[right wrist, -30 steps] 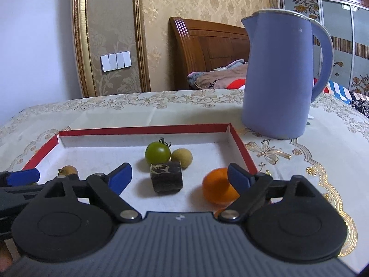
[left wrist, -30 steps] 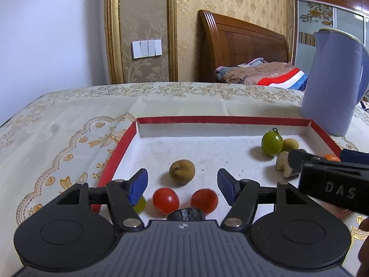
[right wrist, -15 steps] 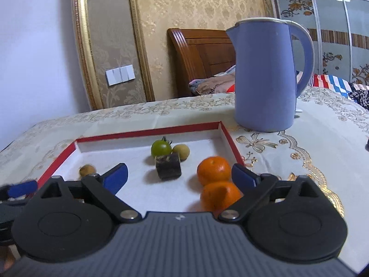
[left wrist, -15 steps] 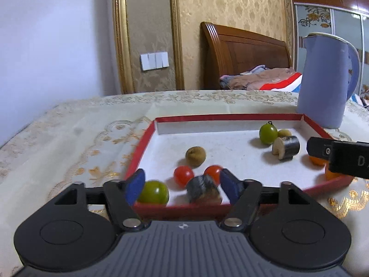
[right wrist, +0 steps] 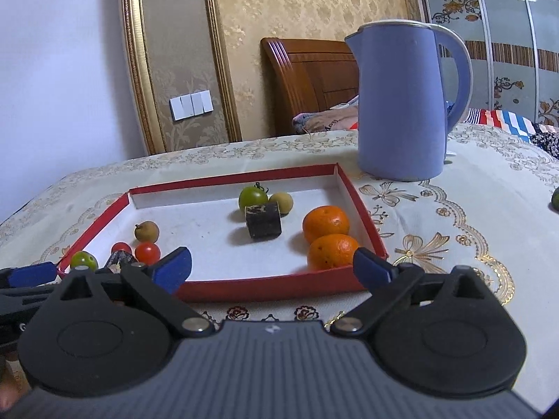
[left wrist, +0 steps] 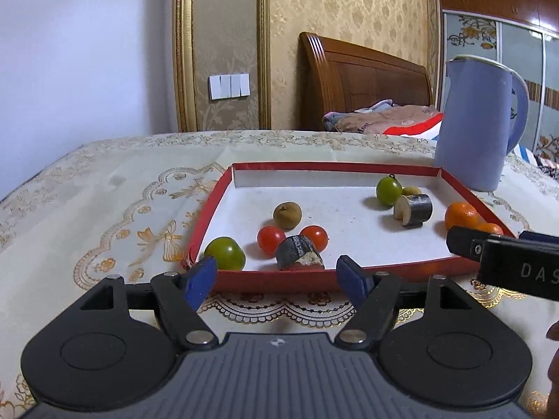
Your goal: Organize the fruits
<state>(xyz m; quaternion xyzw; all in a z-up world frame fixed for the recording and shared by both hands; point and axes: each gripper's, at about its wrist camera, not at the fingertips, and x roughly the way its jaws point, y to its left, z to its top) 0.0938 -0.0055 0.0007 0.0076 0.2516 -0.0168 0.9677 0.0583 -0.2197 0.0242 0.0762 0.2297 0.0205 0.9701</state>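
Embroidered tabletop: fruits grouped in red tray; left tool spread empty, right tool opening, nothing between.

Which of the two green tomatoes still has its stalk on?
The far green tomato, beside the dark cylinder piece; the near-corner green tomato shows no stalk.

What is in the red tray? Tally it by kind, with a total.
Green tomatoes: 2
Red tomatoes: 2
Small brown fruits: 2
Oranges: 2
Dark cut pieces: 2
Total: 10
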